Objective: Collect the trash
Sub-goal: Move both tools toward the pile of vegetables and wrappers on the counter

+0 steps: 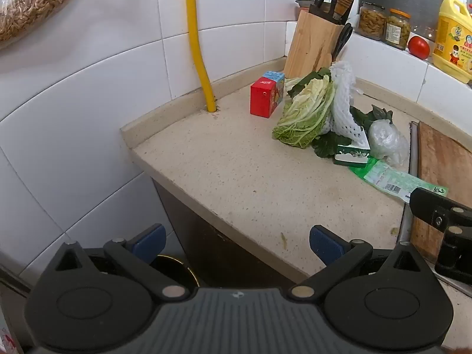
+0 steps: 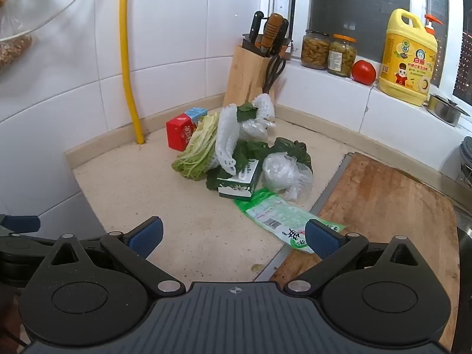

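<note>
Trash lies in a loose heap toward the back corner of the speckled beige counter. Furthest back stands a red carton near the yellow pipe that runs down the tiled wall. Beside the carton rests a cabbage leaf, pale green and ribbed, with a white foam net sleeve draped over it. A green and white milk carton lies on its side in front, touching dark green leaves and one end of the net. Just to its right sits a crumpled clear plastic bag, and nearest the camera a flat green snack wrapper reaches the edge of the wooden cutting board.

Behind the heap a wooden knife block holds knives and scissors. On the window ledge stand two glass jars, a tomato and a yellow detergent bottle.

The left hand-held gripper hangs over the counter's near edge with its blue-padded jaws spread wide and nothing between them. The right hand-held gripper is likewise wide open and empty above the bare counter, its right pad overlapping the wrapper's near end in view; whether it touches cannot be told. Both are well apart from the rest of the heap.
</note>
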{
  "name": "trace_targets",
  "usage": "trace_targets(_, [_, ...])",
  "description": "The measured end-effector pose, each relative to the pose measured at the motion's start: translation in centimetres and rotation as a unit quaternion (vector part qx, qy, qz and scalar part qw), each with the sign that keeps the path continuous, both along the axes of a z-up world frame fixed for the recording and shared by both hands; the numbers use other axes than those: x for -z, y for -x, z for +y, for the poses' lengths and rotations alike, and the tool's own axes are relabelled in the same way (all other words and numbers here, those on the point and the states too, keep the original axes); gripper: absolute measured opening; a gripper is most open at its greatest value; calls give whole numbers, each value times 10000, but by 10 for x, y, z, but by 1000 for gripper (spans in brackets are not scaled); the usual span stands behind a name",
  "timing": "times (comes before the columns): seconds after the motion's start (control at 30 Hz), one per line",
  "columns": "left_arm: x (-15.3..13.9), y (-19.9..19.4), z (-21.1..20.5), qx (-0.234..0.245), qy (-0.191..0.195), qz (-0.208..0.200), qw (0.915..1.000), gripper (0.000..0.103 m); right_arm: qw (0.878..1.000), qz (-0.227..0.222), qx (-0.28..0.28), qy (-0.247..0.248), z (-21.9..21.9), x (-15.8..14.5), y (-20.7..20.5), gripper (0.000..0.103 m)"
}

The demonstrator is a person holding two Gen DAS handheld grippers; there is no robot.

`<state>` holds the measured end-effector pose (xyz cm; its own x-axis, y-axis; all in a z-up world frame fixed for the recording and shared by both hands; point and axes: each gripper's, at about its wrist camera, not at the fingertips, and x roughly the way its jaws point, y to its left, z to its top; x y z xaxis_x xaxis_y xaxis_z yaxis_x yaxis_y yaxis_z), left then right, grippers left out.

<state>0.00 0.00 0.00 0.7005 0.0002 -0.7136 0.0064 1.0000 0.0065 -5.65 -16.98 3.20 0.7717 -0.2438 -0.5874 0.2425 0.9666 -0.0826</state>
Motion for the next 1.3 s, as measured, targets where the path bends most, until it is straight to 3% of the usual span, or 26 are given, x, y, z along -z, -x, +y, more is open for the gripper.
trace_targets(1.3, [7, -3, 4, -236, 60, 171, 9996, 100, 9997, 182, -168, 65, 7, 8, -7, 103])
